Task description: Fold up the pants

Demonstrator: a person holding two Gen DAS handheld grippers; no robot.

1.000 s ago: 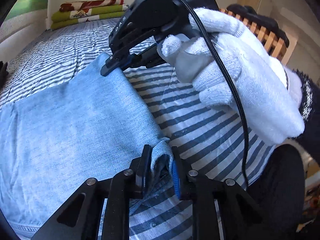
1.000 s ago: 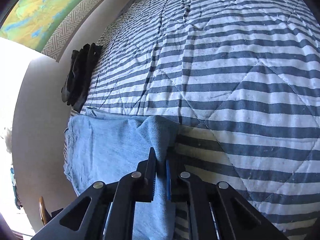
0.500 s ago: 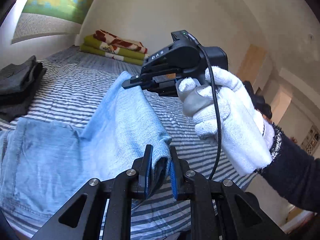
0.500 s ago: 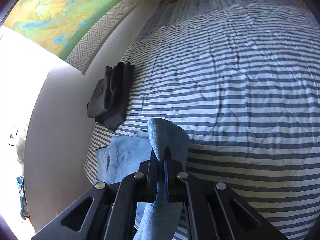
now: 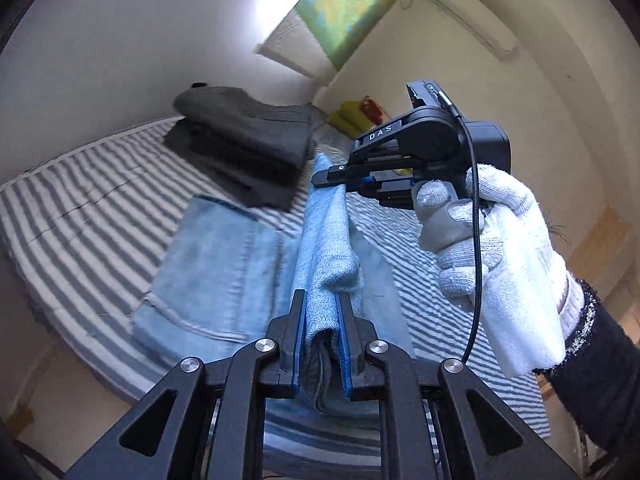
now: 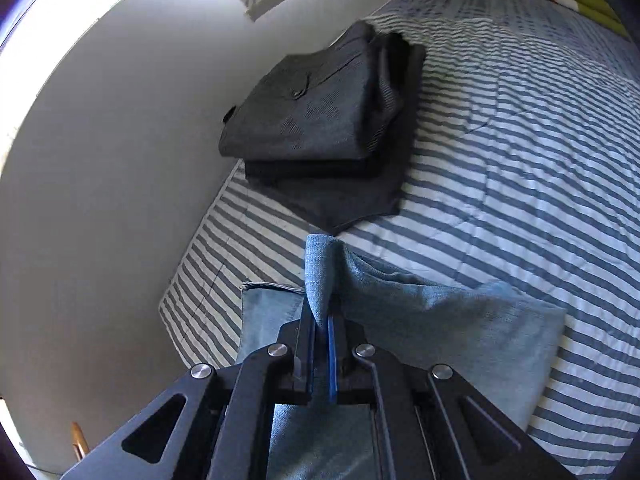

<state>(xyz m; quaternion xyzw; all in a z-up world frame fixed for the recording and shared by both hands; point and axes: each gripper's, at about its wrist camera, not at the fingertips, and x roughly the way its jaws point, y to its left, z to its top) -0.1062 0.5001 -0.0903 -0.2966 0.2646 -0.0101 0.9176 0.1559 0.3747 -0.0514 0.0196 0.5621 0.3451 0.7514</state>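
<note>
While the light-blue denim pants (image 5: pixel 224 280) lie partly flat on the striped quilted bed (image 6: pixel 520 152), you lift one soft folded edge: your left hand-held gripper (image 5: pixel 320 344) pinches a bunched fold, and your right hand-held gripper (image 5: pixel 340 174) clamps the far corner. Folded dark trousers (image 6: pixel 320 120) sit stacked just beyond, by the wall.

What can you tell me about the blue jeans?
The jeans are light blue denim, soft and faded, with stitched seams. One end lies flat on the striped bed. The other end is lifted, pinched between the left gripper and the right gripper, whose fingers are shut on bunched folds. A stack of dark folded clothes sits just beyond them.
</note>
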